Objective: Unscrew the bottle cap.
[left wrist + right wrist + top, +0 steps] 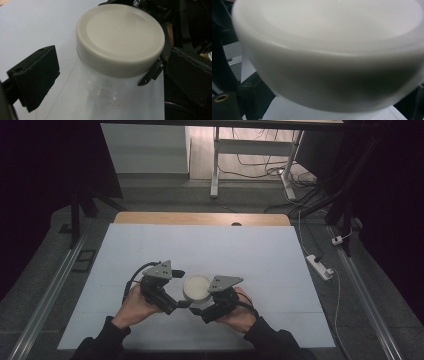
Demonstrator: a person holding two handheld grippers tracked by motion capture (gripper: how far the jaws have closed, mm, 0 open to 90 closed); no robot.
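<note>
In the left gripper view the left gripper (110,75) has its jaws spread wide, one on each side of the jar (112,82), with a clear gap at the near jaw. The other jaw sits just beside the lid's (120,37) edge; whether it touches is unclear. In the right gripper view the lid (327,50) is very close and blurred, with black jaw parts at the lower left and far right. The right gripper (202,307) flanks the jar, but I cannot tell whether its jaws are pressing it.

The jar has a clear, see-through body and a wide, plain off-white lid. No brand, label or writing can be read on either.

From the high view, the jar (196,287) stands upright on the white sheet (250,255) toward the near middle of the table (200,218), between the two grippers. The left gripper (172,302) comes in from the left, held by the left hand (136,306). The right one comes in from the right, held by the right hand (240,316). Each carries a grey plate on top, and both sleeves are dark.

Beyond the sheet a strip of wooden tabletop shows. A white power strip (320,266) lies on the floor to the right, and cables (265,170) trail under a white desk frame (216,165) farther back.
</note>
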